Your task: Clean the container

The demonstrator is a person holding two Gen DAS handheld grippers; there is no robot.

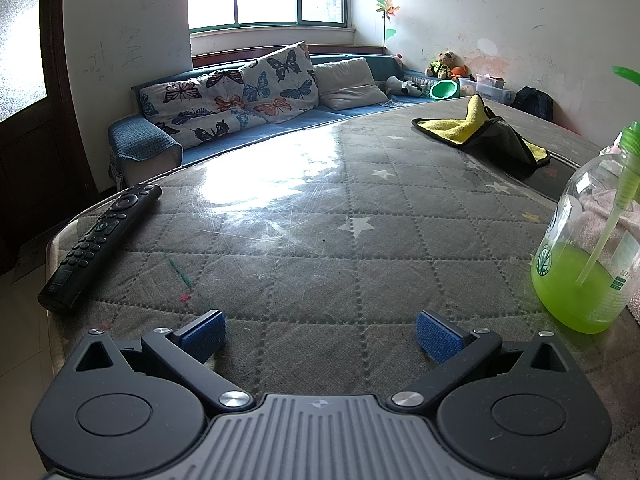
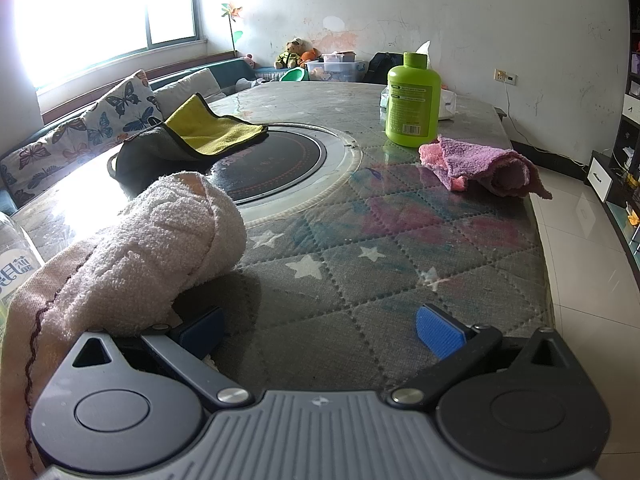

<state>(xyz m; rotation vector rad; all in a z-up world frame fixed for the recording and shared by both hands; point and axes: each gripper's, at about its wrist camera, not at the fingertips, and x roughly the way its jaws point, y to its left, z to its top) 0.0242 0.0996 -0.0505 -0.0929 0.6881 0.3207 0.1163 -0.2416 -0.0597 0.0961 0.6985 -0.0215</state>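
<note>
Clear pump bottle [image 1: 588,236] stands upright at the table's [image 1: 320,216] near right, long axis vertical, green liquid low inside. Left gripper [image 1: 320,338] and right gripper [image 2: 320,334] are both spread, holding nothing; cream towel [image 2: 152,240] beside.

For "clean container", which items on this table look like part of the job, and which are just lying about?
Likely for the job:
clear pump bottle with green liquid
green bottle
cream towel
pink-purple cloth
yellow-and-grey cloth
left gripper and right gripper, both open and empty

Just lying about:
remote control
butterfly cushions
stuffed toys
</note>
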